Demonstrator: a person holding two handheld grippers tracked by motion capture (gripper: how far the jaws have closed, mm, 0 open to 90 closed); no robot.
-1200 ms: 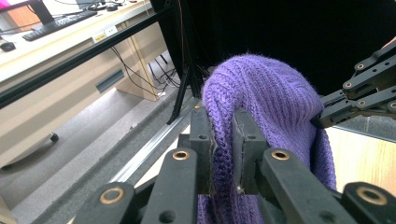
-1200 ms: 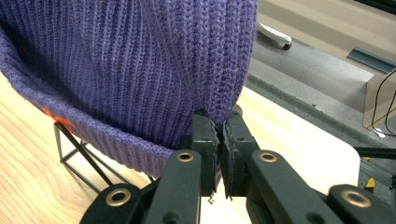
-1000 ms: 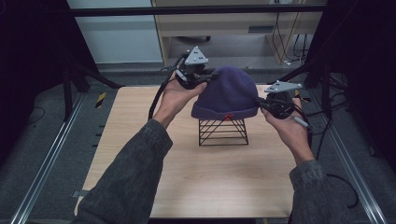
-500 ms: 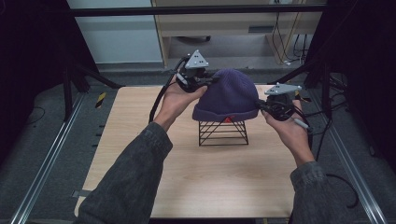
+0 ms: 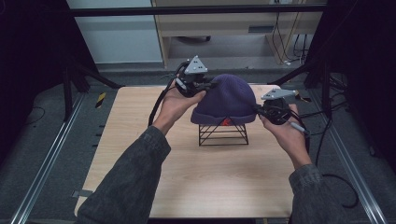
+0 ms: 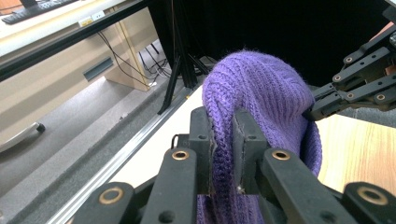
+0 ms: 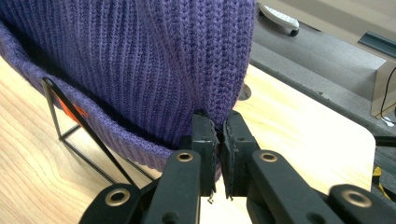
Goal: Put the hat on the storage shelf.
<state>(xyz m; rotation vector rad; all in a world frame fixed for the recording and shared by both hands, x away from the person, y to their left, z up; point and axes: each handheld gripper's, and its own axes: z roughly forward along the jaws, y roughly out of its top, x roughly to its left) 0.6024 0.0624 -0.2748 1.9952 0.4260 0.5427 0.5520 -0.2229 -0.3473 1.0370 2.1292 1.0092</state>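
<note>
A purple knit beanie (image 5: 226,99) sits over a black wire stand (image 5: 223,133) in the middle of the wooden table. My left gripper (image 5: 205,86) is at the hat's upper left side, shut on a fold of the knit (image 6: 223,140). My right gripper (image 5: 259,110) is at the hat's lower right edge, shut on the knit near the brim (image 7: 218,122). In the left gripper view the purple beanie (image 6: 261,98) rises past the jaws, and the right gripper (image 6: 322,106) touches its far side. The stand's black wire (image 7: 70,116) shows under the brim in the right gripper view.
The wooden table (image 5: 154,186) has open surface in front of the stand and to its left. Black cables (image 5: 161,100) trail from both grippers. A metal rail (image 5: 42,163) runs along the left side, and a desk frame (image 5: 224,28) stands behind the table.
Both grippers have stayed shut on the beanie. The hat and hands have shifted slightly, with the hat settling a little lower over the stand.
</note>
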